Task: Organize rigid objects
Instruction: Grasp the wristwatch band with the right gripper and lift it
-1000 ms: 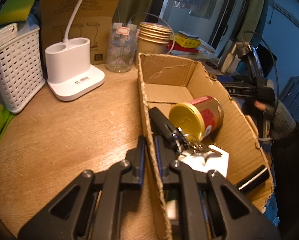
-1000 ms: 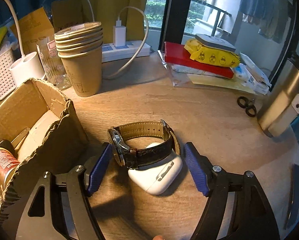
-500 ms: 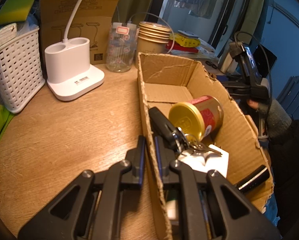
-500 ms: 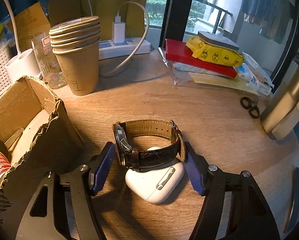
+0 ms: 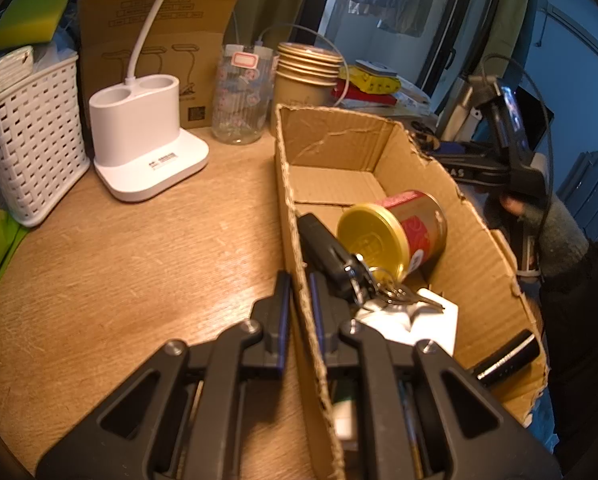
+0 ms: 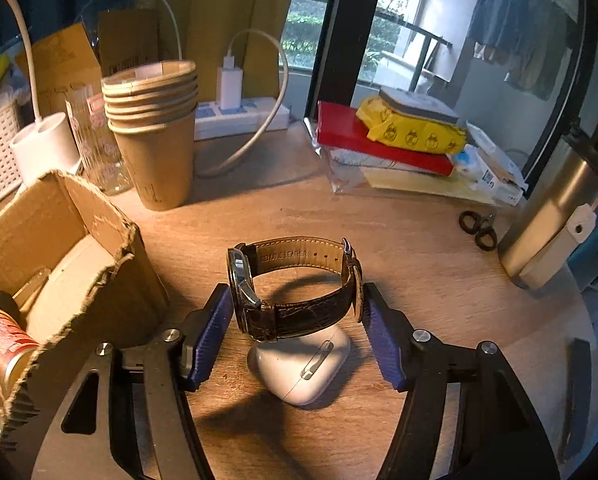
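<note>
My left gripper (image 5: 299,312) is shut on the near wall of the cardboard box (image 5: 299,216). Inside the box lie a red can with a yellow lid (image 5: 395,230), a black car key with a key ring (image 5: 339,260), a white card (image 5: 431,320) and a black cylinder (image 5: 507,360). My right gripper (image 6: 297,328) is shut on a brown leather watch (image 6: 295,284) and holds it lifted above a white earbuds case (image 6: 299,364) that lies on the table. The box also shows at the left of the right wrist view (image 6: 79,248).
Stacked paper cups (image 6: 155,136), a glass jar (image 5: 239,96), a white lamp base (image 5: 143,144) and a white basket (image 5: 27,136) stand at the back. A power strip (image 6: 239,120), a red and yellow stack (image 6: 395,136), scissors (image 6: 479,228) and a steel flask (image 6: 555,216) lie right.
My right gripper closed on the watch and lifted it off the table, away from the earbuds case. The left gripper has not moved.
</note>
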The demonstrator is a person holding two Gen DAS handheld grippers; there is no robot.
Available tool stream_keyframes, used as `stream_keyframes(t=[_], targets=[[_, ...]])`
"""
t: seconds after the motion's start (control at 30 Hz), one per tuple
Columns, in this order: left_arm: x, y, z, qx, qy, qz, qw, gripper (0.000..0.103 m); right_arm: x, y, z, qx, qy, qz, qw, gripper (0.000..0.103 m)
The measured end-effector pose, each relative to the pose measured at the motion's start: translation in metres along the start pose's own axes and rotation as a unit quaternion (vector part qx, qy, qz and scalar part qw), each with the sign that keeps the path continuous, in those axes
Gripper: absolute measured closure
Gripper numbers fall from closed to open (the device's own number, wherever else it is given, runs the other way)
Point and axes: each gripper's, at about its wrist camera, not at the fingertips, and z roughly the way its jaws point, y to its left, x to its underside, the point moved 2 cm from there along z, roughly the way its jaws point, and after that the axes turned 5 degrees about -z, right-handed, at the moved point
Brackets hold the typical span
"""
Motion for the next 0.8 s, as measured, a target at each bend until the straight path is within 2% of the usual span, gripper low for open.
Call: stream_keyframes(t=[0.8], targets=[[0.0, 0.0, -0.002, -0.003, -0.003, 0.003, 1.0, 0.092, -0.007, 0.028, -0.065, -0.001, -0.048, -0.01, 0.999, 0.035]])
